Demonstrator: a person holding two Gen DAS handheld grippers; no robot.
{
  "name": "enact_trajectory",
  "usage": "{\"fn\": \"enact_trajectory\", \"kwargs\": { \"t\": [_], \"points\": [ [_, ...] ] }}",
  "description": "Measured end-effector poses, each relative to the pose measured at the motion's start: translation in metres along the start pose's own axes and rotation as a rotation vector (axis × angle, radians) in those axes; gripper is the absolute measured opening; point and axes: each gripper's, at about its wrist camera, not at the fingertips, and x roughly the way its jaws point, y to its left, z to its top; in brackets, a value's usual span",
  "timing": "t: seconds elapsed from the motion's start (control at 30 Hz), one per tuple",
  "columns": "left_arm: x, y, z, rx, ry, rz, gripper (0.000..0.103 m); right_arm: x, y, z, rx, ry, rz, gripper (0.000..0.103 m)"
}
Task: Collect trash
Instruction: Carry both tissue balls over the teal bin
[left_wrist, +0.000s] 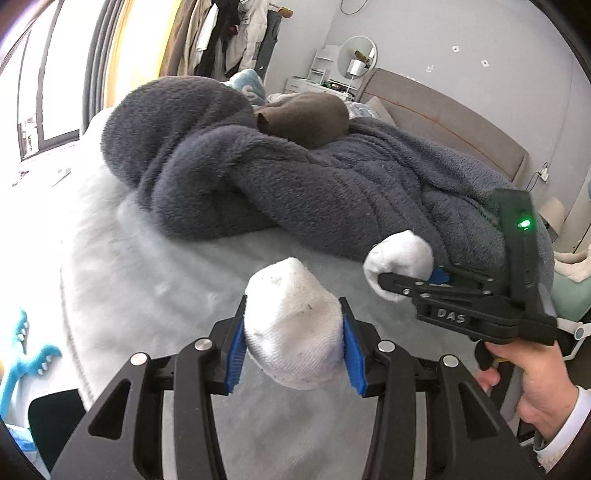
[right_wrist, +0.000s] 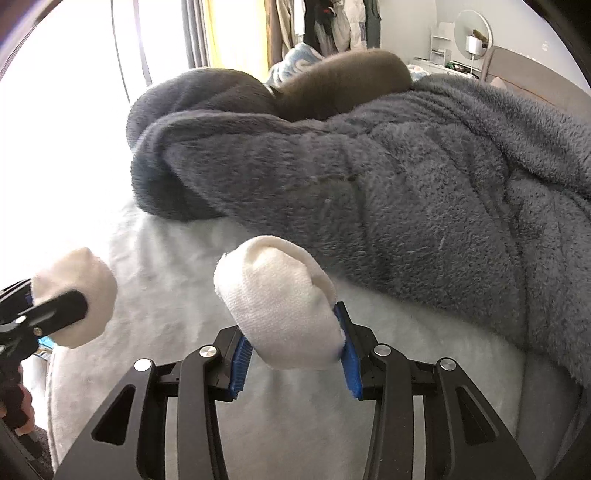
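While a grey fleece blanket (left_wrist: 332, 184) lies heaped on the bed (left_wrist: 155, 266), the left tongs (left_wrist: 293, 343) pinch a white sock (left_wrist: 295, 325) above the pale bedcover; just beside them, the right tongs (right_wrist: 293, 350) pinch a second white sock (right_wrist: 280, 302).

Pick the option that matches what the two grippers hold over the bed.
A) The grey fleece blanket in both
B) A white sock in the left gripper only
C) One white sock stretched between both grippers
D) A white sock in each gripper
D: the left gripper clamps one rolled white sock, and the right gripper clamps a second white sock.
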Motion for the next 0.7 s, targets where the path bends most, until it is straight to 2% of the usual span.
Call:
{"fn": "enact_trajectory", "kwargs": {
  "t": [0.37, 0.7],
  "points": [
    [-0.032, 0.029, -0.011, 0.004, -0.017, 0.099, 0.048, -0.038, 0.042, -0.002, -0.014, -0.057, 0.067, 0.042],
    [-0.062, 0.066, -0.024, -0.025, -0.003, 0.163, 0.048, -0.032, 0.088, -0.002, -0.037, -0.052, 0.136, 0.042]
  ]
}}
